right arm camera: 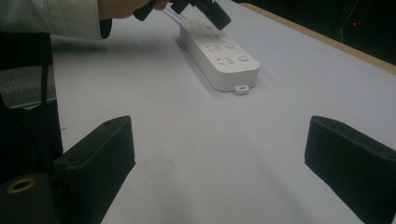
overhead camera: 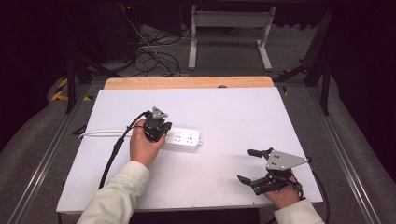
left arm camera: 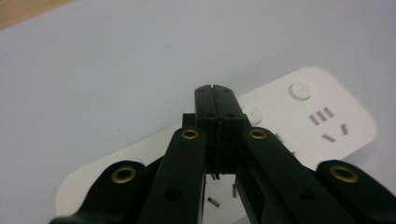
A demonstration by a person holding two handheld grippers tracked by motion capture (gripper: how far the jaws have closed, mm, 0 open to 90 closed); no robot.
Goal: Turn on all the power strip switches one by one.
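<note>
A white power strip lies flat near the middle of the white table, its white cord running off to the left. My left gripper stands over the strip's left end, tilted down onto its top face. In the left gripper view its jaws press together, shut, with nothing between them, just above the strip beside a round button. My right gripper rests near the front right edge, open wide. The right gripper view has its pads far apart, and the strip lies farther off.
A wooden strip borders the table's far edge. Beyond it, loose cables and a white table frame stand on the floor. Metal rails run along both sides. A black cable trails from the left gripper.
</note>
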